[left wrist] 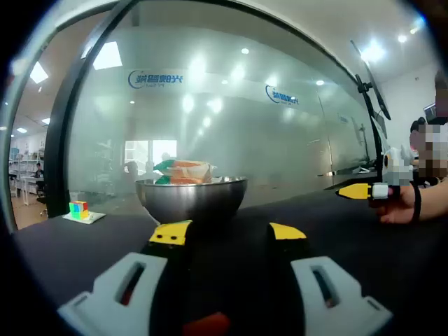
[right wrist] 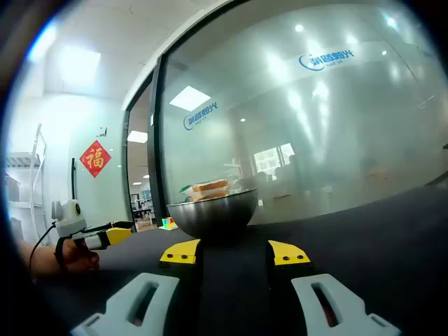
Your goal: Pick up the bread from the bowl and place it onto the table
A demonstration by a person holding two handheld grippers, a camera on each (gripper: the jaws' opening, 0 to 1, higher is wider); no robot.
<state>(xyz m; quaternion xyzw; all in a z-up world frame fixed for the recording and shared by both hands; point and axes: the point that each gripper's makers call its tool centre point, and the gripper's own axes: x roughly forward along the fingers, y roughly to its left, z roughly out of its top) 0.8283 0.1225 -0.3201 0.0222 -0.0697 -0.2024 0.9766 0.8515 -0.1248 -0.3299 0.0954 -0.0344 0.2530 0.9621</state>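
The wrapped bread (left wrist: 183, 171) is seen lying in the steel bowl (left wrist: 191, 198), its long axis roughly level across the rim; its lower part is hidden by the bowl wall. The bowl is set on the dark surface (left wrist: 315, 231). Both the left claw (left wrist: 227, 232) and the right claw (right wrist: 234, 251) are held open and empty, short of the bowl. A colourful cube (left wrist: 78, 208) is seen off to one side.

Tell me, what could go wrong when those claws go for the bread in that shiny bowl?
The bread sits in a clear wrapper, heaped above the rim of the metal bowl; the wrapper may slip from the jaws. The bowl is rounded underneath, so a nudge from the left gripper or right gripper, both open in front of it, could rock or slide it. A small coloured cube beside the bowl might get knocked if the bowl slides.
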